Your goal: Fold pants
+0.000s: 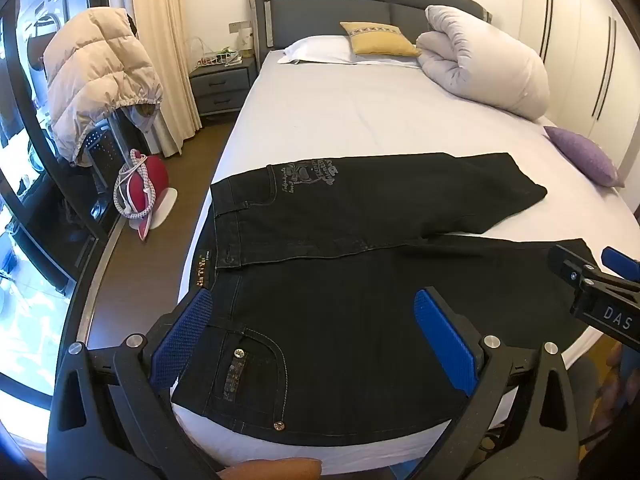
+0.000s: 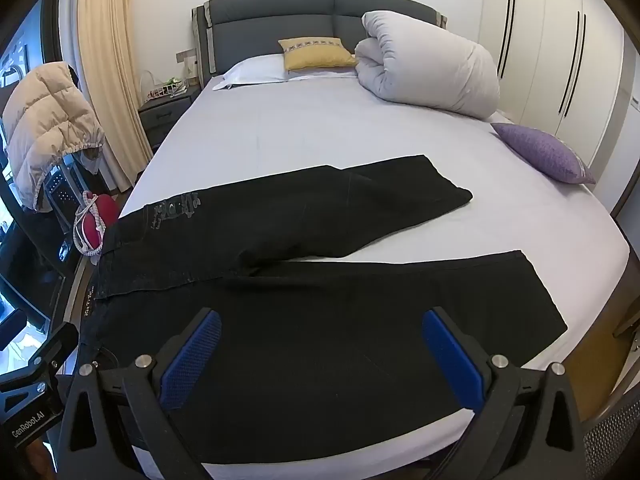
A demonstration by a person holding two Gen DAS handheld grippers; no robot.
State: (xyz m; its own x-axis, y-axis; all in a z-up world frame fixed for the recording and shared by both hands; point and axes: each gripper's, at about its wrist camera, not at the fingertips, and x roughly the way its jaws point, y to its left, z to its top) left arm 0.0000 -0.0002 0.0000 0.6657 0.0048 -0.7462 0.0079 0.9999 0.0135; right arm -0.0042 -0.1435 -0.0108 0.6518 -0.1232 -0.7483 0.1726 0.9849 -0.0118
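Note:
Black jeans (image 1: 360, 248) lie flat on the bed's white sheet (image 1: 360, 120), waistband at the left, two legs spread to the right in a V. They also show in the right wrist view (image 2: 320, 280). My left gripper (image 1: 312, 312) is open and hovers over the near hip and back pocket (image 1: 256, 364). My right gripper (image 2: 320, 332) is open and hovers over the near leg. Neither holds cloth. The right gripper's body (image 1: 592, 288) shows at the right edge of the left wrist view.
A rolled white duvet (image 1: 484, 56), a yellow cushion (image 1: 380, 38) and a white pillow (image 1: 320, 50) lie at the headboard. A purple cushion (image 1: 584, 156) sits at the right bed edge. A bedside table (image 1: 224, 84), a beige jacket (image 1: 96, 76) and a red iron (image 1: 144, 188) stand left.

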